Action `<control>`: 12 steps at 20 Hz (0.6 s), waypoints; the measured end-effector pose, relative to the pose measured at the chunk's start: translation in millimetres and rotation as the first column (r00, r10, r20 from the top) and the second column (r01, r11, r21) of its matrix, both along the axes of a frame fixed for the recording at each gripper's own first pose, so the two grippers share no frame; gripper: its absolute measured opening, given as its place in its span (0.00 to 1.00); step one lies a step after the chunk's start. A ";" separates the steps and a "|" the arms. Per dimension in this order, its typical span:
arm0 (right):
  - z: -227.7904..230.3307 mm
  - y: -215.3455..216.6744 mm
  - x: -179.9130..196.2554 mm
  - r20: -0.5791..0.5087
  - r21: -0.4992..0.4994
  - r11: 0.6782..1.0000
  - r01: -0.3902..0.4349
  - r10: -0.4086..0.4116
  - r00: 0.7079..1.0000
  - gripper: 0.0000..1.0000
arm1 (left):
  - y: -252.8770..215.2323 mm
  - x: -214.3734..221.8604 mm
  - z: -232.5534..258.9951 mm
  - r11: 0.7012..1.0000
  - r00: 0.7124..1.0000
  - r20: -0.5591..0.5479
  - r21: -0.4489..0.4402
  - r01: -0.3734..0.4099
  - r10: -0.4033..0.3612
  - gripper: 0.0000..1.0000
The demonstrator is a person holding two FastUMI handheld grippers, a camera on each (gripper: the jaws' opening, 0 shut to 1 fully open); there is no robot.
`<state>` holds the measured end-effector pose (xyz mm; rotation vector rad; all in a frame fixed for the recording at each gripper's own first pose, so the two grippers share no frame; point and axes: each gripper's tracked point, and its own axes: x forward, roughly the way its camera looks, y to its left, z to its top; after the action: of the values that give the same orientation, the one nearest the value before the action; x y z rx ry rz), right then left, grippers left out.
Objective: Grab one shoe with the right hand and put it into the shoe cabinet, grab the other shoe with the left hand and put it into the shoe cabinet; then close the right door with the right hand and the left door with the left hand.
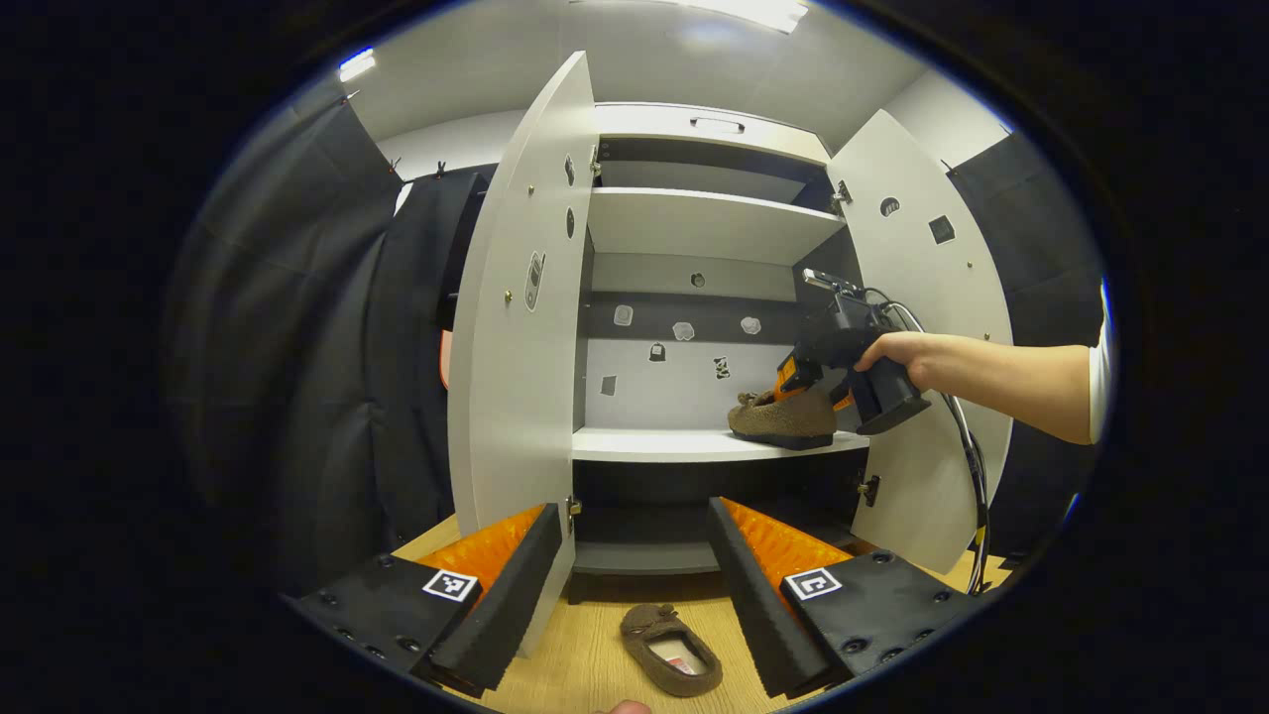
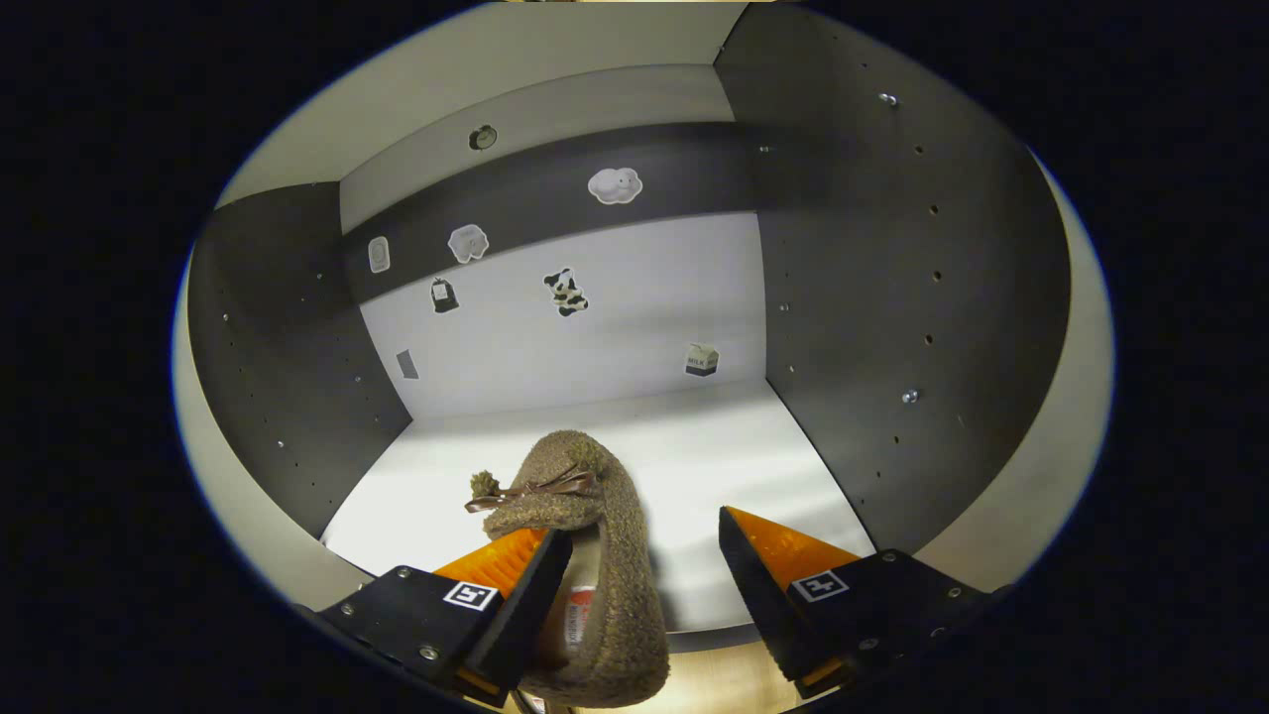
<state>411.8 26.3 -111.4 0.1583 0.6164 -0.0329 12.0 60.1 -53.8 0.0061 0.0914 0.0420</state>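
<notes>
Shoe cabinet (image 1: pixel 694 228): both doors stand wide open, left door (image 1: pixel 520 327) and right door (image 1: pixel 927 297) swung outward, leaving the middle shelf (image 1: pixel 644 444) reachable. On that shelf's right near edge rests one brown shoe (image 1: pixel 783 416), with the right tool (image 1: pixel 808 382) at it, held by a hand (image 1: pixel 897 349). In the right gripper view this tool (image 2: pixel 644 570) is spread wide; the shoe lies against its left finger, right finger apart. The other shoe (image 1: pixel 671 650) lies on the table (image 1: pixel 585 664) between the left tool's (image 1: pixel 634 555) spread, empty fingers.
</notes>
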 end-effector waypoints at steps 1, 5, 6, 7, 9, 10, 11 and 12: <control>2.8 4.7 -4.2 0.005 -0.011 1.000 -0.015 0.015 1.000 0.92 | -0.7 -1.0 2.1 1.000 1.000 0.004 0.002 0.001 -0.001 0.97; 54.1 15.5 -20.3 0.153 -0.054 0.998 -0.039 0.047 0.987 0.93 | 3.3 -5.9 4.5 1.000 1.000 0.011 0.007 -0.012 0.012 0.97; 73.0 17.3 -26.1 0.200 -0.051 0.998 -0.039 0.048 0.979 0.93 | 3.9 -7.7 3.5 1.000 1.000 0.008 0.007 -0.017 0.017 0.99; 89.2 19.6 -33.6 0.238 -0.048 0.998 -0.044 0.054 0.970 0.93 | 4.8 -8.2 4.6 1.000 1.000 0.008 0.008 -0.021 0.021 0.97; 116.9 22.4 -55.1 0.303 -0.052 0.997 -0.062 0.075 0.950 0.93 | 3.9 -9.8 6.5 1.000 1.000 0.009 0.009 -0.023 0.023 0.97; 127.8 22.8 -69.0 0.335 -0.060 0.996 -0.070 0.086 0.938 0.93 | 3.3 -11.6 7.0 1.000 1.000 0.010 0.009 -0.023 0.023 0.97; 135.8 24.1 -83.8 0.362 -0.071 0.994 -0.080 0.101 0.927 0.93 | 2.4 -12.9 8.2 1.000 1.000 0.011 0.006 -0.022 0.022 0.97; 140.1 26.3 -99.4 0.384 -0.084 0.992 -0.093 0.118 0.916 0.93 | 0.5 -13.9 7.1 1.000 1.000 0.009 0.001 -0.017 0.017 0.97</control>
<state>312.5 52.7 28.8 0.0654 0.2242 0.0825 -1.8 60.5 -46.7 0.0061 0.0827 0.0594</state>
